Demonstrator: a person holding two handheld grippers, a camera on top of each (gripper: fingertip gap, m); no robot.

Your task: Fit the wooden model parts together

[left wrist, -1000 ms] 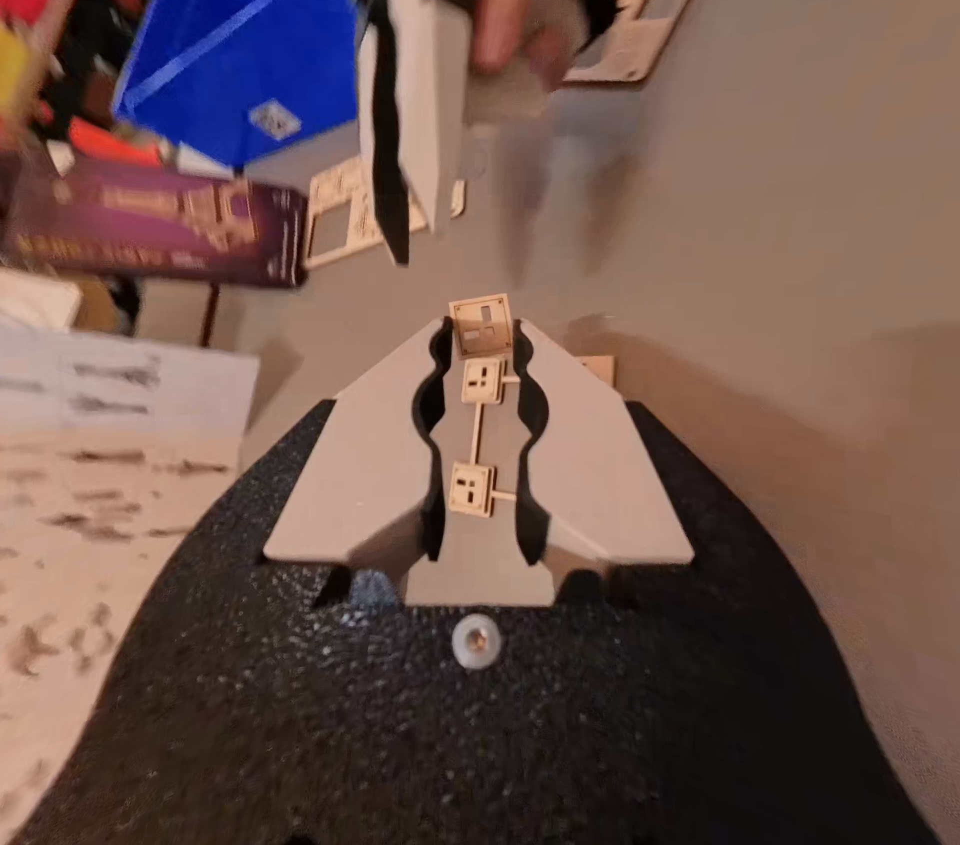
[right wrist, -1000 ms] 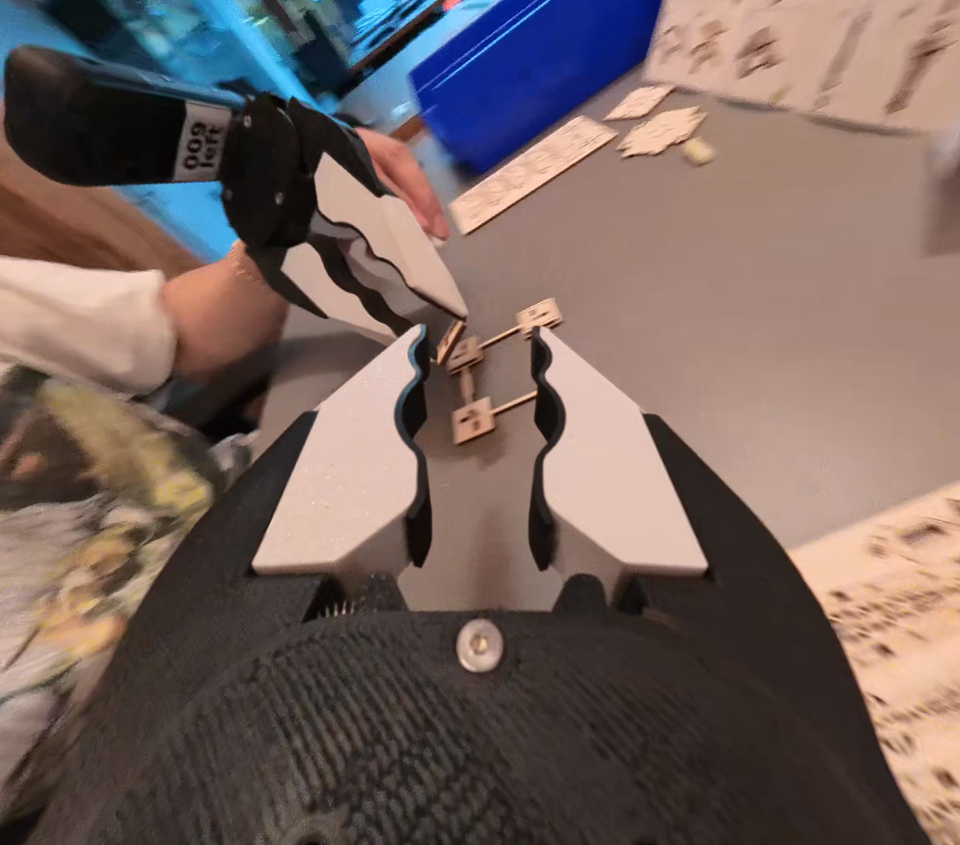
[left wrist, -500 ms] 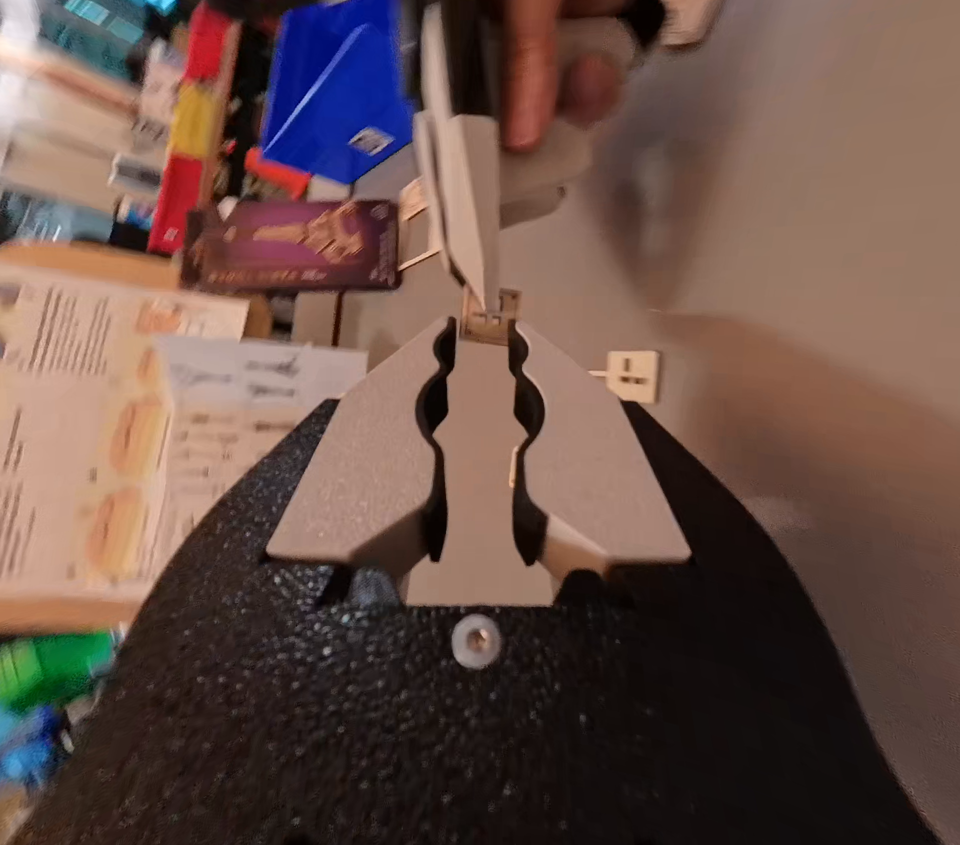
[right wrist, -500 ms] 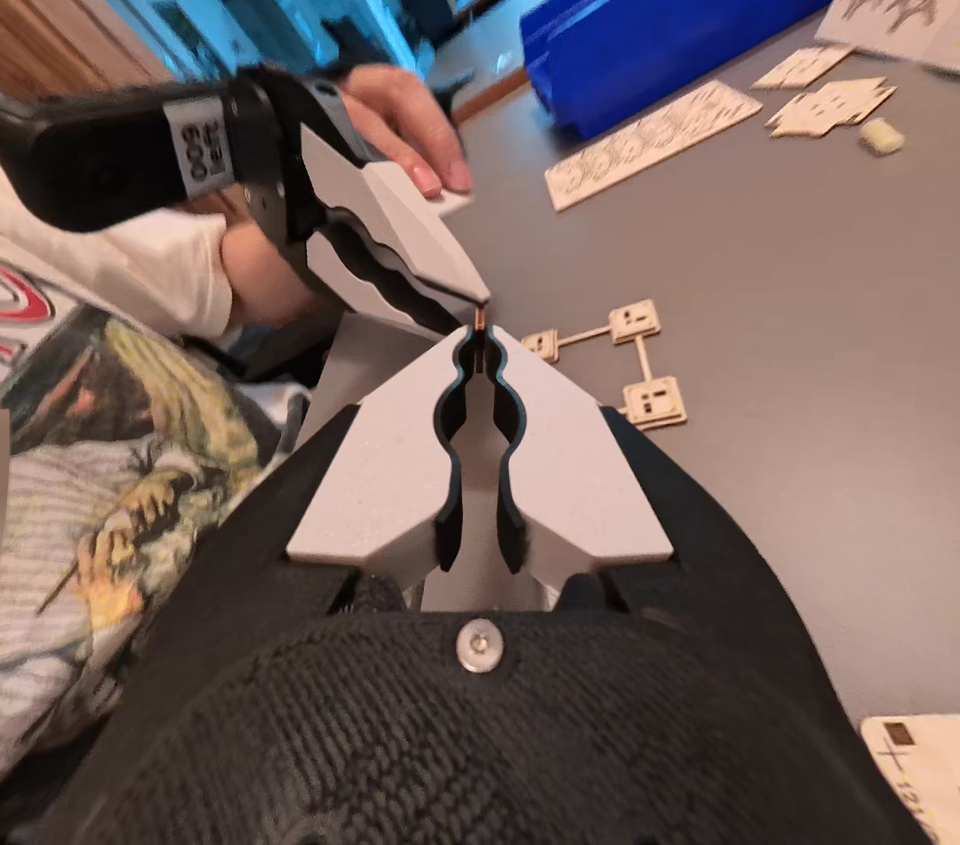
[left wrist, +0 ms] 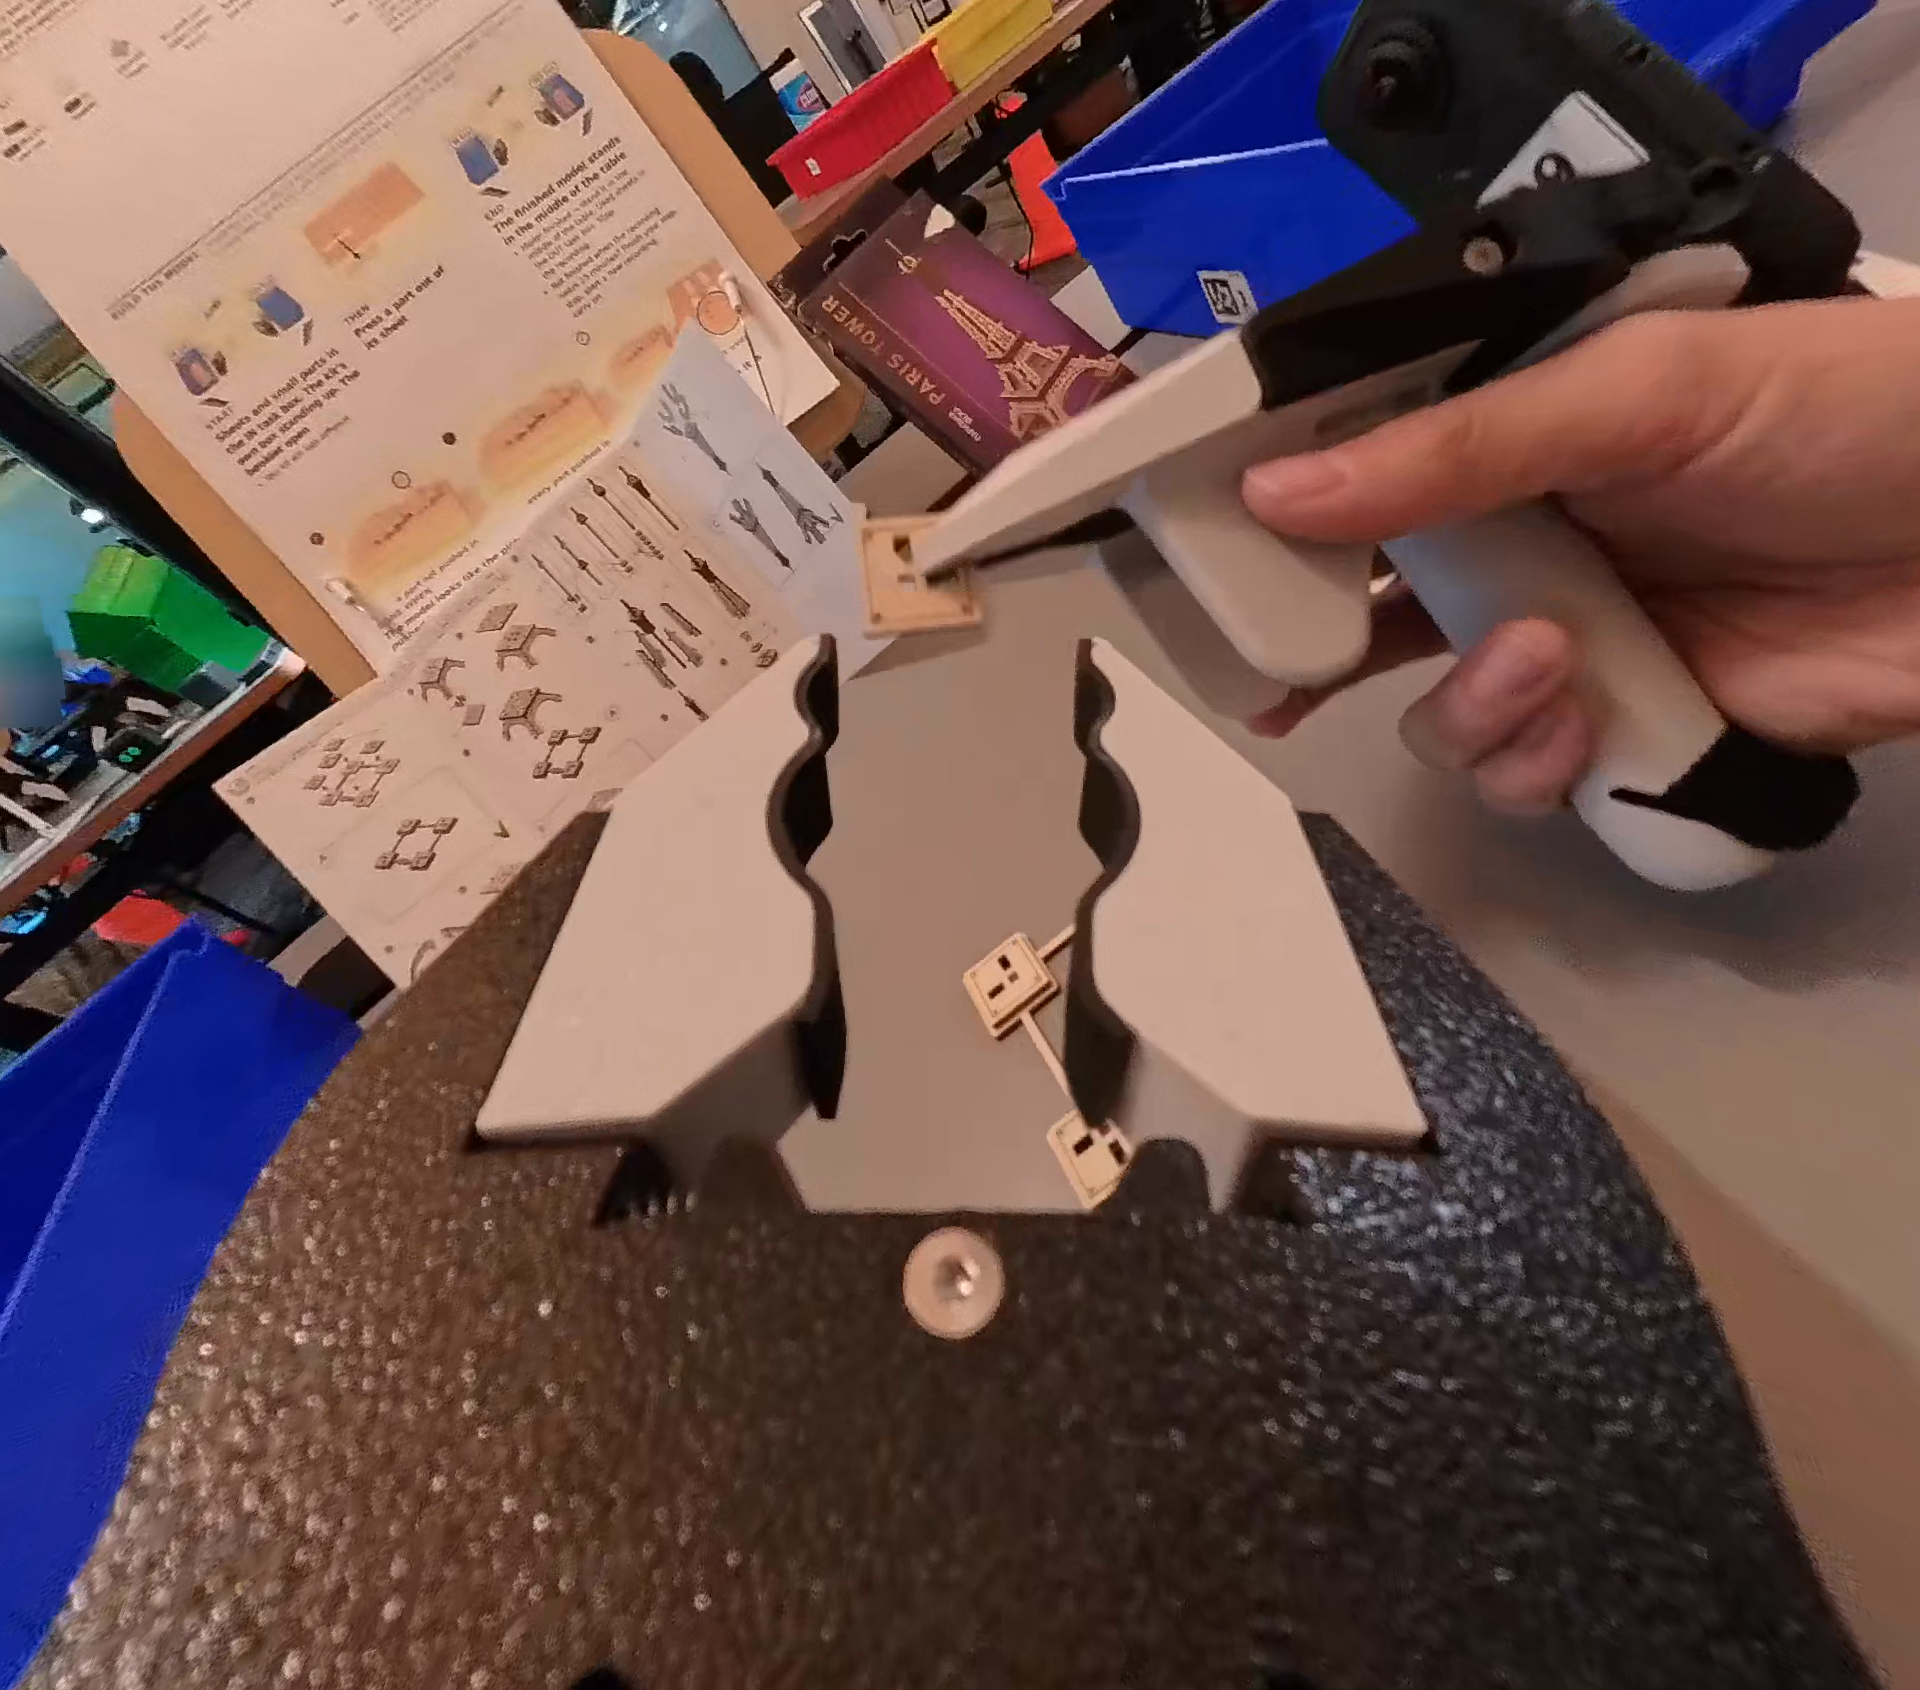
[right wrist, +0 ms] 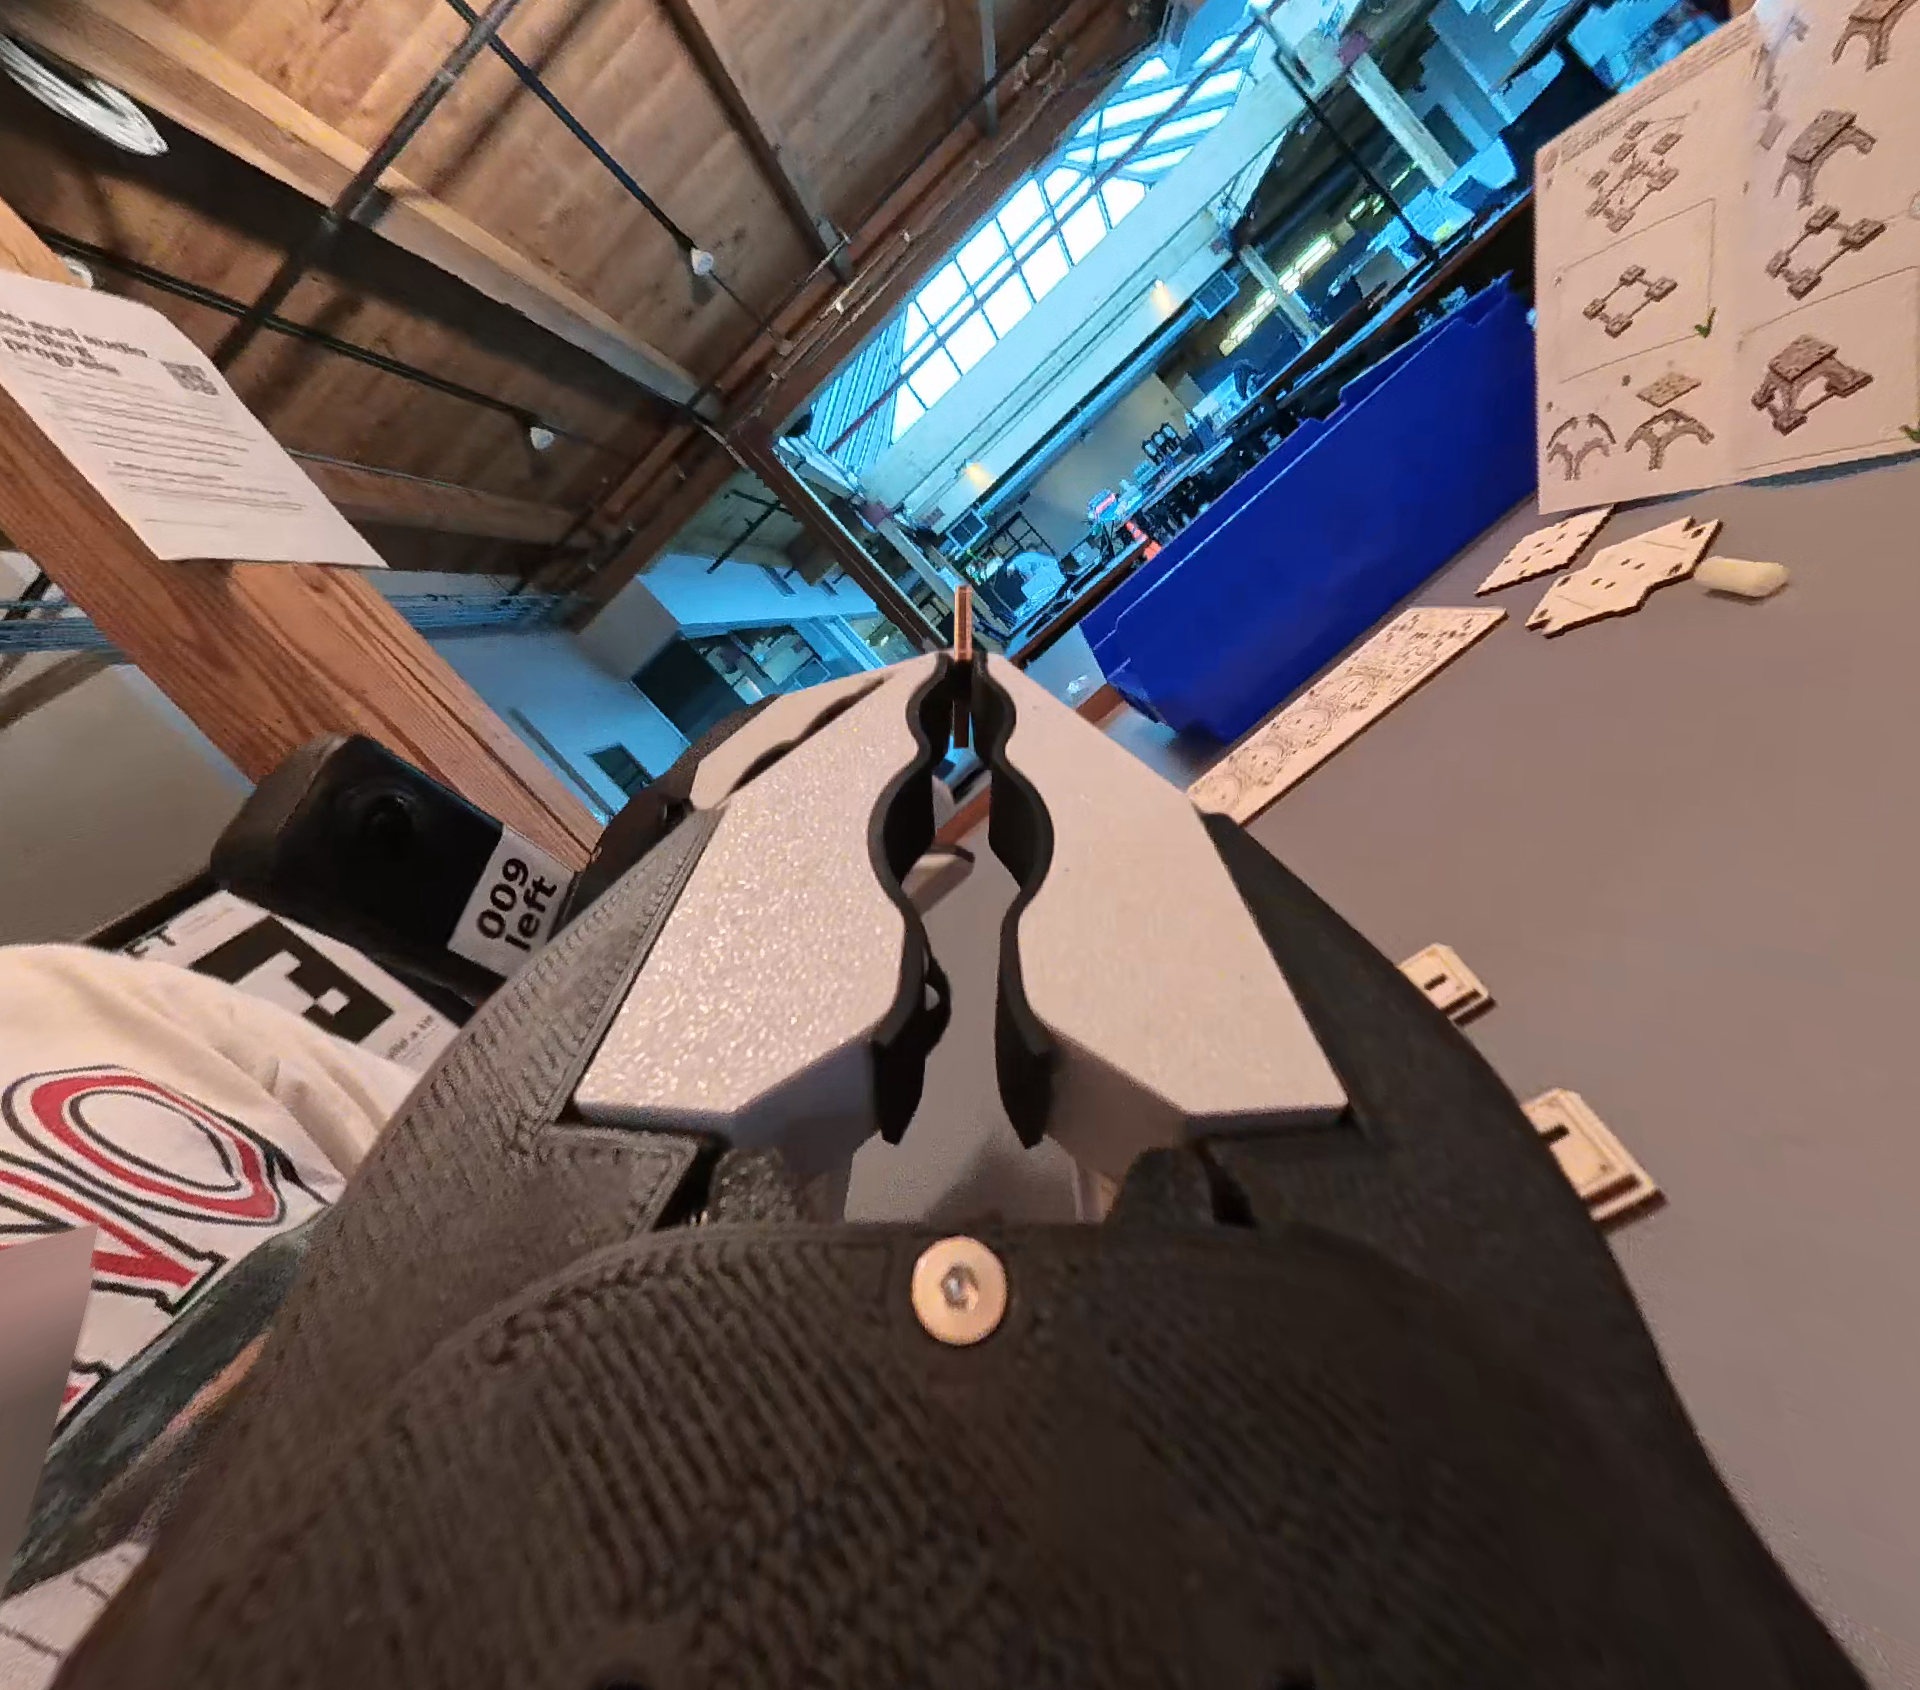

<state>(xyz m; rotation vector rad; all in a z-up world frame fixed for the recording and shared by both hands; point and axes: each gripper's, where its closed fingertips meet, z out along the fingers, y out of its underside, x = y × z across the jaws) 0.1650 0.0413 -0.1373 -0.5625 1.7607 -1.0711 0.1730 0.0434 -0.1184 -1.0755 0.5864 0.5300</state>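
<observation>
Gripping a small square wooden plate (left wrist: 920,578) by one edge, your right gripper (left wrist: 935,562) now holds it in the air, clear of the grey table (left wrist: 1662,1069) — half a second ago both pairs of fingers were pinched on it together. Your left gripper (left wrist: 951,809) has since let go and stands wide, nothing between its fingers; seen through the gap, the linked frame of square pads (left wrist: 1044,1058) lies flat on the table below. In the right wrist view the plate shows only as a thin edge (right wrist: 962,638) poking past the closed tips. The handover looks finished — the plate is yours to carry to its mate, probably the frame. Behind stand the instruction sheets (left wrist: 499,705), the purple kit box (left wrist: 966,352) and a blue bin (left wrist: 1299,186).
</observation>
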